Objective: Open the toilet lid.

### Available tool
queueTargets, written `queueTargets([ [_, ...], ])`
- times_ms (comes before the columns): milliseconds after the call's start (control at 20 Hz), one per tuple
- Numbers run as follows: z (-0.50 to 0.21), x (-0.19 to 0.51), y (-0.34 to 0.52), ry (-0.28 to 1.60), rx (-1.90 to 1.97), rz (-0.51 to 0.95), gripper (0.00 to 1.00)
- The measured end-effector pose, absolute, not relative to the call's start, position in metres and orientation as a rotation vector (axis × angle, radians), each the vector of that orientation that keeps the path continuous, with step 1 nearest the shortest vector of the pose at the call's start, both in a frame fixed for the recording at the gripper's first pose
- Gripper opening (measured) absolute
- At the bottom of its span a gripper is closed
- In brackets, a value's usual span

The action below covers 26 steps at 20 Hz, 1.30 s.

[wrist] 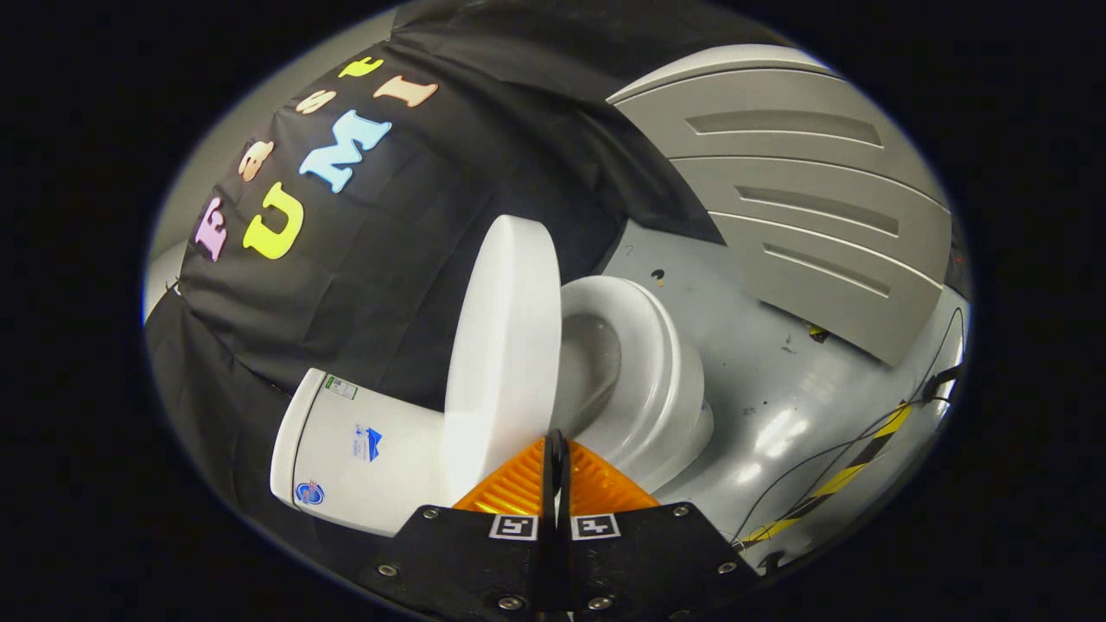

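A grey louvred panel (804, 199) is standing far right on the glossy grey floor (778, 406), where a black and yellow striped tape (851, 471) and thin black cables (873, 432) are running along its right side. The white toilet (363, 449) is sitting just ahead of the fingers, its tank at the left and its seat ring (665, 380) showing bare. The toilet lid (505, 345) is standing raised off the seat. The gripper (556, 449) is holding its orange fingers (510, 484) pressed together, tips just beside the lid's near edge; whether they touch it is unclear.

lid (505, 345) raised between tank (363, 453) and bowl (644, 380)
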State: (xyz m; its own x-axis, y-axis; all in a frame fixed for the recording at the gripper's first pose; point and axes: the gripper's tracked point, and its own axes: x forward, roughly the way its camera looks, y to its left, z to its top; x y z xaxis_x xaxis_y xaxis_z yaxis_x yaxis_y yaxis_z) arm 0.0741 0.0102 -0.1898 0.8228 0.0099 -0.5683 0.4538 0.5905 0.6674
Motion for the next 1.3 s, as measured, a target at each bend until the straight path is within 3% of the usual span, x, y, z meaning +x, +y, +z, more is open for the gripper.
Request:
queueTargets([
  [1300, -0.103, 0.093, 0.056, 0.56, 0.516, -0.242, 0.0],
])
